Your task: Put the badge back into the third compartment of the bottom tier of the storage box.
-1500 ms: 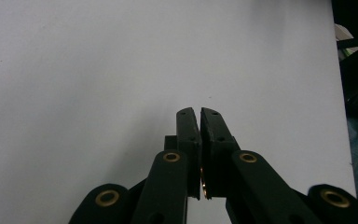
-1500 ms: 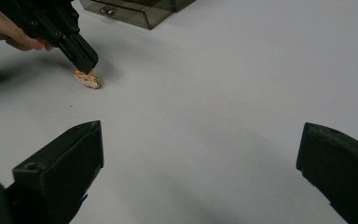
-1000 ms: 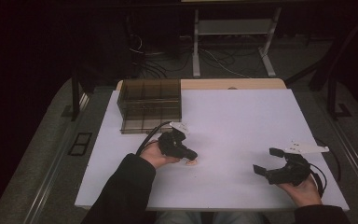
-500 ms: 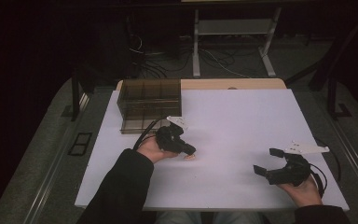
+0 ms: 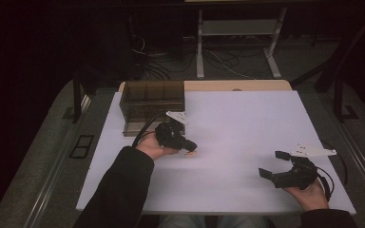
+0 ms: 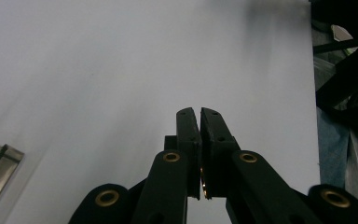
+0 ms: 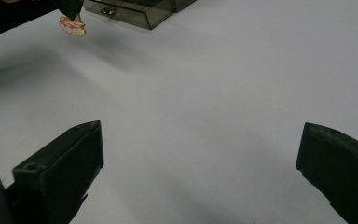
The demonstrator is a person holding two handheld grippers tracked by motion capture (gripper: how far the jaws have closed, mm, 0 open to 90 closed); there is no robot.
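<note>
The left hand-held gripper has its jaws pinched shut on a small pinkish flat piece, carried just above the table, left of centre, near the smoky clear box at the far-left corner. Only an edge is nipped, so I reckon a jolt could twist it loose. The piece dangles below the tips, long axis roughly crosswise to the jaws, though it's too small to be sure. The right hand-held gripper gapes wide and empty near the right corner.
</note>
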